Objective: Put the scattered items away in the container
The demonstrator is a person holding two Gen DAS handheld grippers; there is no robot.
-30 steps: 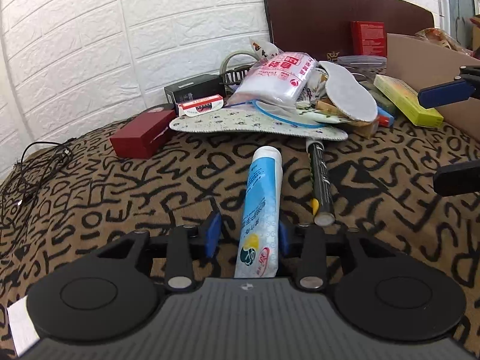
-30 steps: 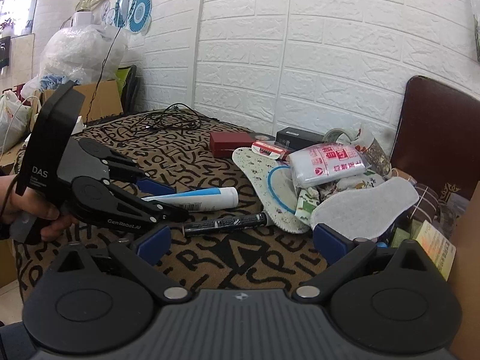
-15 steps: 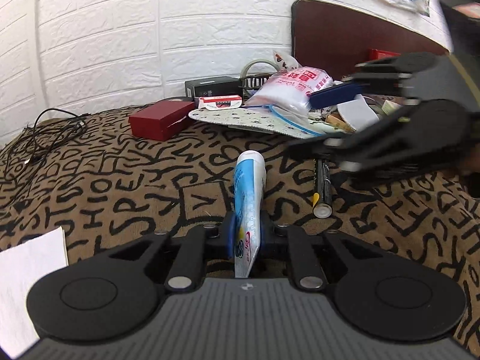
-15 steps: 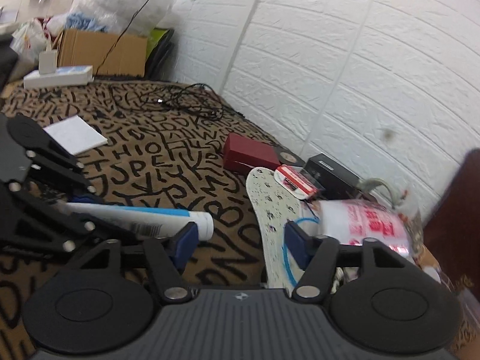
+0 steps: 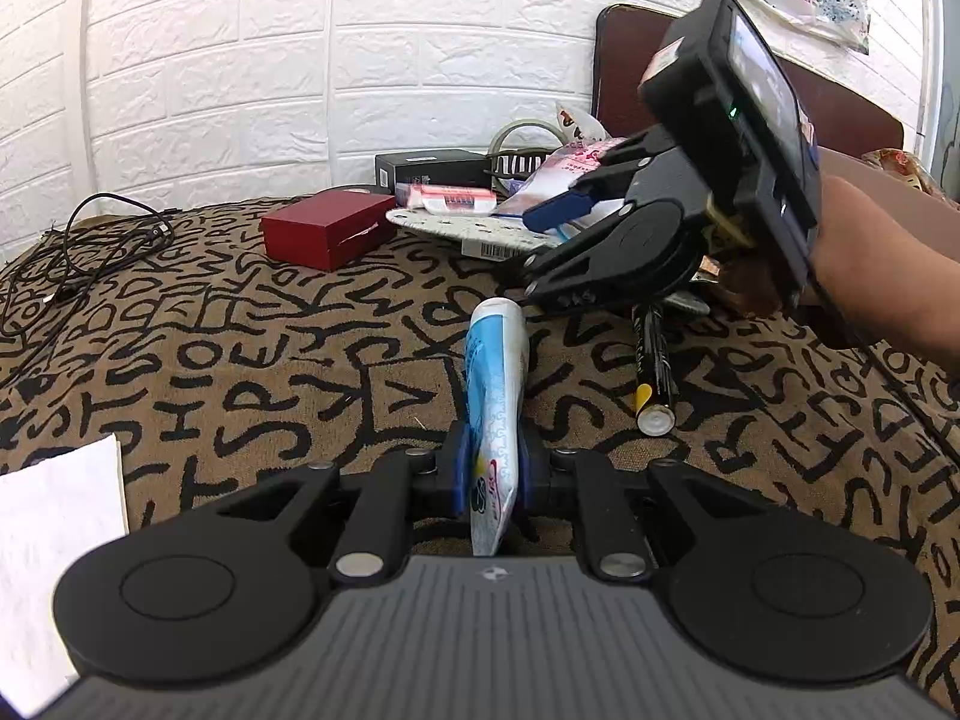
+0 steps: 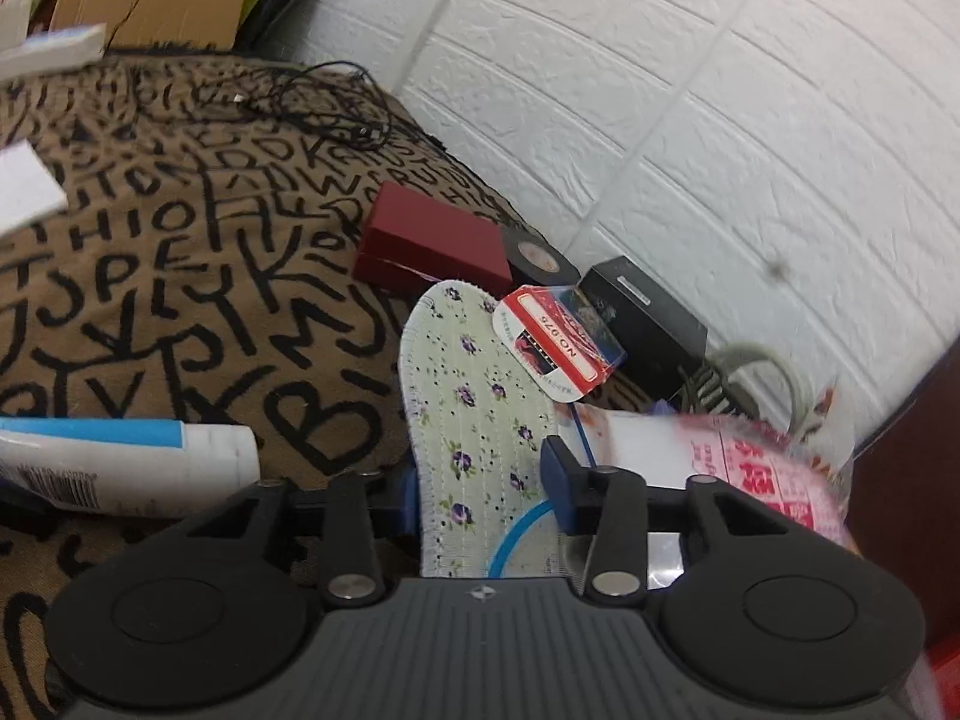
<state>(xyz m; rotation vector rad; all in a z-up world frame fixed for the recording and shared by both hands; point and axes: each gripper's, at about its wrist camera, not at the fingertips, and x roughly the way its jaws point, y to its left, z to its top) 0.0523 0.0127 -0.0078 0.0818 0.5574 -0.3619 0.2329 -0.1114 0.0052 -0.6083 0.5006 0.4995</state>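
My left gripper is shut on the flat end of a white and blue tube, which lies on the letter-patterned cloth and points away from me. The tube also shows in the right wrist view. My right gripper is open with its jaws on either side of a floral insole; in the left wrist view it hovers over the pile. A black marker lies right of the tube.
A red box, a black box, a red-and-white card pack and a pink-printed bag lie by the white brick wall. Black cables sit far left. White paper lies near left. A cardboard box stands beyond.
My left gripper closed on the tube's end. My right gripper swung left and forward over the pile, narrowed its jaws, and now straddles the floral insole.
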